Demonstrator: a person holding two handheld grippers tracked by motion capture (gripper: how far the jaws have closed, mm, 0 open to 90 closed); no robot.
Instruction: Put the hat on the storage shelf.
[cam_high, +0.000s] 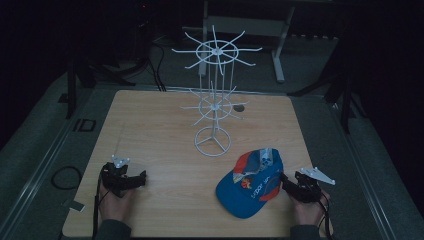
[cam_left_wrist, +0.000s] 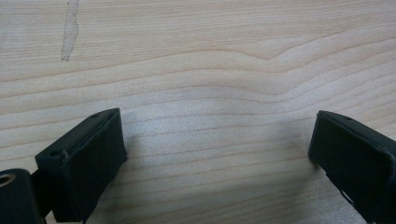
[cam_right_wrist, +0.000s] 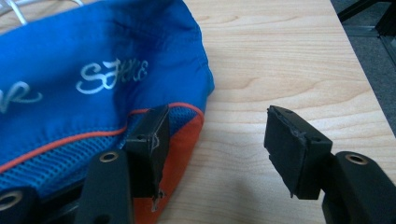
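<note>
A blue cap (cam_high: 251, 184) with orange panels and white lettering lies at the front right of the wooden table (cam_high: 160, 135). My right gripper (cam_high: 286, 181) sits at the cap's right side, jaws open. In the right gripper view the cap (cam_right_wrist: 88, 79) fills the left; one finger (cam_right_wrist: 148, 140) rests over its orange and mesh edge, the other finger (cam_right_wrist: 292, 147) stands over bare wood, and my right gripper (cam_right_wrist: 217, 140) holds nothing. My left gripper (cam_high: 141, 179) rests at the front left, and in its own view my left gripper (cam_left_wrist: 217, 144) stands wide open over bare wood.
A white wire rack (cam_high: 216, 95) with two tiers of radiating hooks and a ring base stands mid-table, behind the cap. A small dark disc (cam_high: 239, 107) lies beside it. Dark stands and cables surround the table, whose right edge (cam_high: 312, 165) is near my right gripper.
</note>
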